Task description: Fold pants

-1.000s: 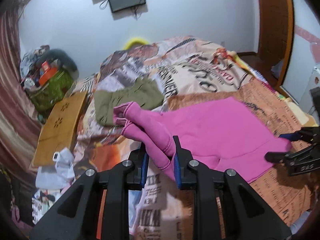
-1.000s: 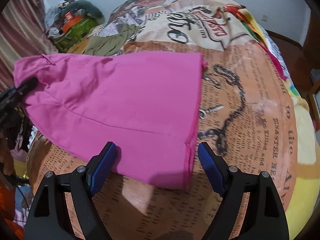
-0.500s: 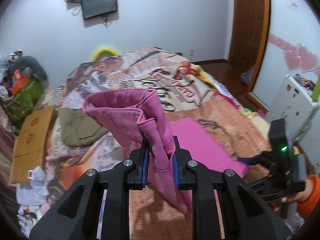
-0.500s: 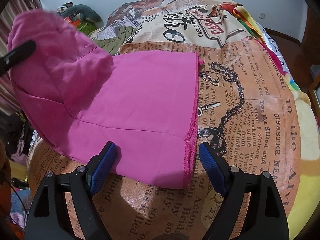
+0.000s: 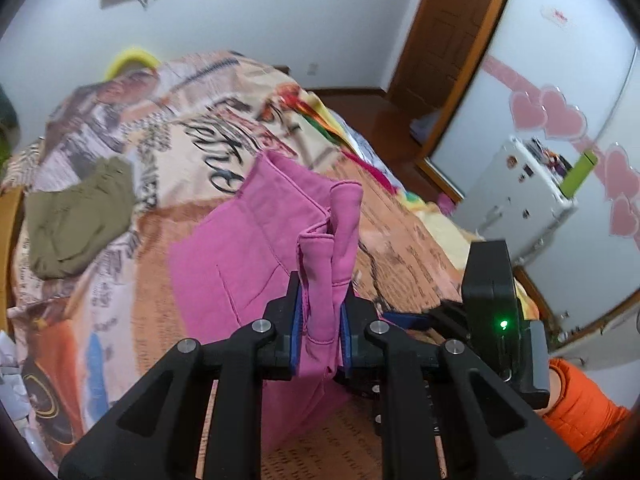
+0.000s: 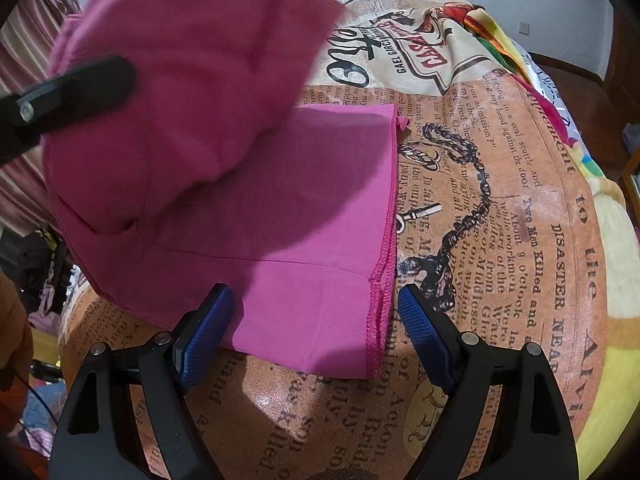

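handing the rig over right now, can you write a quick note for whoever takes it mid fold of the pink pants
Left hand-held gripper: shut on a bunched end of the pink pants, held up above the bed.
Right hand-held gripper: open, low over the hem end, its fingers either side of that corner, not gripping.
Pants: hem end flat on the printed bedspread, the other end raised over it.
Done: the fold-over is started.
Left: likely lay the lifted end on the flat half, release, smooth, fold again if needed.
Olive garment lies apart, farther up the bed.
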Tool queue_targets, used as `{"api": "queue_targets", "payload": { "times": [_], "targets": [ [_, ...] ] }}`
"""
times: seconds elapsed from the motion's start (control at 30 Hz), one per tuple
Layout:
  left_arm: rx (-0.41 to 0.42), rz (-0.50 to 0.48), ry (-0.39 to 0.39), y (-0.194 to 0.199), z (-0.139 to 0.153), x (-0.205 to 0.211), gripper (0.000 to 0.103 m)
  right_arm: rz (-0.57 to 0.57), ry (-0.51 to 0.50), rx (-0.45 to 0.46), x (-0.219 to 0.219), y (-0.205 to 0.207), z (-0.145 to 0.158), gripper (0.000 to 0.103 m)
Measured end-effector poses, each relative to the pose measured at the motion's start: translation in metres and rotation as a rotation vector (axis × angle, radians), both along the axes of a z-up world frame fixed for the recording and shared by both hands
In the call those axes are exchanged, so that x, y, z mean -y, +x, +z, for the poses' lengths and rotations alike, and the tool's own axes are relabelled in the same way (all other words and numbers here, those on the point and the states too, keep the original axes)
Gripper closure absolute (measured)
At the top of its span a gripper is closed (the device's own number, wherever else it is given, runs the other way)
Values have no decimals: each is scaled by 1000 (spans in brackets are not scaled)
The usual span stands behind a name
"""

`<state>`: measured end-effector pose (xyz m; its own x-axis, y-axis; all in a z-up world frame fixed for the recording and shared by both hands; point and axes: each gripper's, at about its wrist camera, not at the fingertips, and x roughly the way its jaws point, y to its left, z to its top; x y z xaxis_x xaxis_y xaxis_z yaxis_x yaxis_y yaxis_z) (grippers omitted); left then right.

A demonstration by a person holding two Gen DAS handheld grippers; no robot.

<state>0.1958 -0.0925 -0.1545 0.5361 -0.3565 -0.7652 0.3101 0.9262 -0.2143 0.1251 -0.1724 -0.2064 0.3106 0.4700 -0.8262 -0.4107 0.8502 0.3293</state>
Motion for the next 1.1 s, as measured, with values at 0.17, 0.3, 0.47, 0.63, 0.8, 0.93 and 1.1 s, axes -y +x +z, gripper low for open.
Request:
{"api": "queue_targets", "payload": {
  "times": [0.17,0.3,0.47,0.63,0.8,0.93,1.1],
  "targets": [
    [-61,-29,1,4,-16,11,88,-1,5,-1,1,1,0,20],
    [-92,-13,-5,4,-19,11,81,-2,5,-1,1,1,0,20],
    [-87,25,-32,9,-13,-1,44,-3,6,0,1,1,0,20],
    [-12,102,-17,9,7,-19,28,-3,7,-1,1,1,-1,20],
    [45,201,41,30,16,-45,18,-2,10,0,2,1,-1,19],
    [20,259,99,62,4,-65,14,-3,10,-1,2,1,-1,19],
    [-83,302,184,108,-32,-82,14,-6,17,-3,3,2,-1,19]
  ]
}}
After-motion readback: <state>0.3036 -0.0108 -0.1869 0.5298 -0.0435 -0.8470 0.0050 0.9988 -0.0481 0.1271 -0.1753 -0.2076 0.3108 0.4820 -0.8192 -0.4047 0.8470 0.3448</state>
